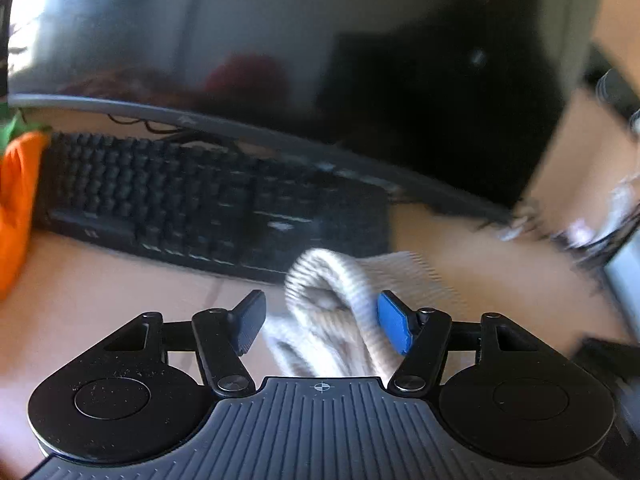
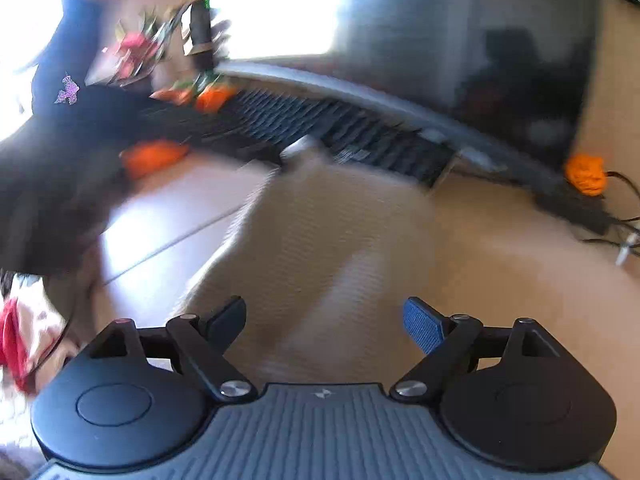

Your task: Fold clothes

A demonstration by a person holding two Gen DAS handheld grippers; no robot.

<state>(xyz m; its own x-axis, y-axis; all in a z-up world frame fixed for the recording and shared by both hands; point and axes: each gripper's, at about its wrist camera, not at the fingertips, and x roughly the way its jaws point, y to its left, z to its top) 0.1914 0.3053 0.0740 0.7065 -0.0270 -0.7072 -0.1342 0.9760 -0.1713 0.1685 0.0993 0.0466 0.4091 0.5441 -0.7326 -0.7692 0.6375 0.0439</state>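
Note:
A beige ribbed knit garment [image 1: 328,280] lies bunched on the wooden desk [image 1: 100,280], with a raised fold standing between the fingers of my left gripper [image 1: 323,324]. The blue pad [image 1: 394,326] touches the fold, while the black pad [image 1: 252,322] stands apart from it, so the jaws are open. In the right wrist view the same garment [image 2: 320,232] spreads flat across the desk [image 2: 500,260]. My right gripper [image 2: 326,322] hovers over its near part with the jaws wide open and nothing between them. Both views are blurred.
A black keyboard [image 1: 180,200] and a dark monitor [image 1: 280,40] stand just behind the garment. An orange soft item [image 1: 16,200] sits at the left edge. The right wrist view shows a black cloth thing [image 2: 48,160], orange decorations [image 2: 152,156], a small pumpkin [image 2: 586,174] and cables at the right.

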